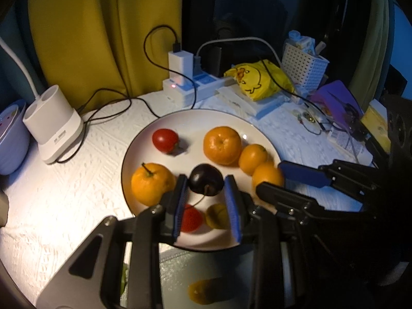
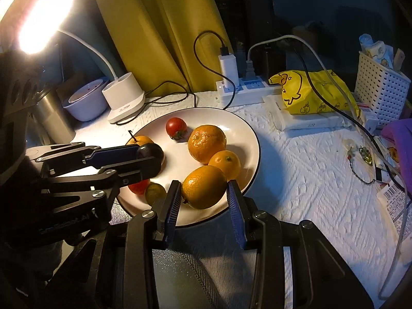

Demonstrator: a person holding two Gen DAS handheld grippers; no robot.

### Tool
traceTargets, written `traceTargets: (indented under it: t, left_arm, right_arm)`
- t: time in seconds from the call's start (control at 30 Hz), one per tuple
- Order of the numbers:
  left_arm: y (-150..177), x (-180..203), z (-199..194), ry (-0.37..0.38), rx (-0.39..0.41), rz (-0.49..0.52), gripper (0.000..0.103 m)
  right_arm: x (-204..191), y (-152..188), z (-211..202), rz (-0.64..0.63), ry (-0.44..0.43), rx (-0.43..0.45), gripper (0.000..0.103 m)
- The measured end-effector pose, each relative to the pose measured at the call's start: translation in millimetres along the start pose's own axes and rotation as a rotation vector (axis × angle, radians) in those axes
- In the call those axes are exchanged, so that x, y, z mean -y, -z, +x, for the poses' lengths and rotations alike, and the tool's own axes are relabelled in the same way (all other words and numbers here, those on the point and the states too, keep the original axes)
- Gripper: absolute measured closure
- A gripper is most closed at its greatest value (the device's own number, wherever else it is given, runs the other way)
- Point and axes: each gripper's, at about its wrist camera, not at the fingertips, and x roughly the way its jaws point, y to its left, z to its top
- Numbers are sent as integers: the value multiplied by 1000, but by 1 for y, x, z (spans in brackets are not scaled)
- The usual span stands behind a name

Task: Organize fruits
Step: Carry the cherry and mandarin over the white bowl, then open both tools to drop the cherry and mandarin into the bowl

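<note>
Two tools are seen over a white plate (image 2: pixel 247 134) that stands near the middle of the bench (image 2: pixel 309 180), which is covered by a white textured cloth. Largest among the fruits, a mandarin (image 2: pixel 206 143) lies toward the plate's far side, and a second mandarin with a stem (image 1: pixel 150 182) lies at its left edge. An orange fruit (image 2: pixel 203 186) at the near right rim is bracketed by the right tool (image 2: pixel 203 203); its pads sit beside the fruit, and whether they press cannot be told. A smaller orange fruit (image 2: pixel 224 163) lies touching it, just behind. A red tomato (image 2: pixel 176 126) rests toward the far rim. A dark cherry (image 1: pixel 206 179) is pinched by the left tool (image 1: pixel 206 188), whose fingers are drawn close on it. A red fruit (image 1: pixel 190 219) and a small yellowish fruit (image 1: pixel 216 215) lie at the near rim.
</note>
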Motion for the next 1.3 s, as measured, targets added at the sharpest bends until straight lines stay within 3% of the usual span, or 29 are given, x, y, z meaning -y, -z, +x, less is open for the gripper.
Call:
traceTargets:
  t: [0.17,0.43,0.7,1.3]
  left_arm:
    - [-2,-2,1,1,-7,-18,72]
    - [-1,-7,-14,7,17,-47,61]
    - [5,-11,-39,-4,54,-62,60]
    - [52,-32,-90,-6,104,-113,59]
  right_arm:
    - [4,0,-2,15,8,10,64]
    - [4,-1,-5,21,21,15,59]
    - [-5,-1,-19,11,24,33,59]
    - [-47,17,-47,-37,27,45,59]
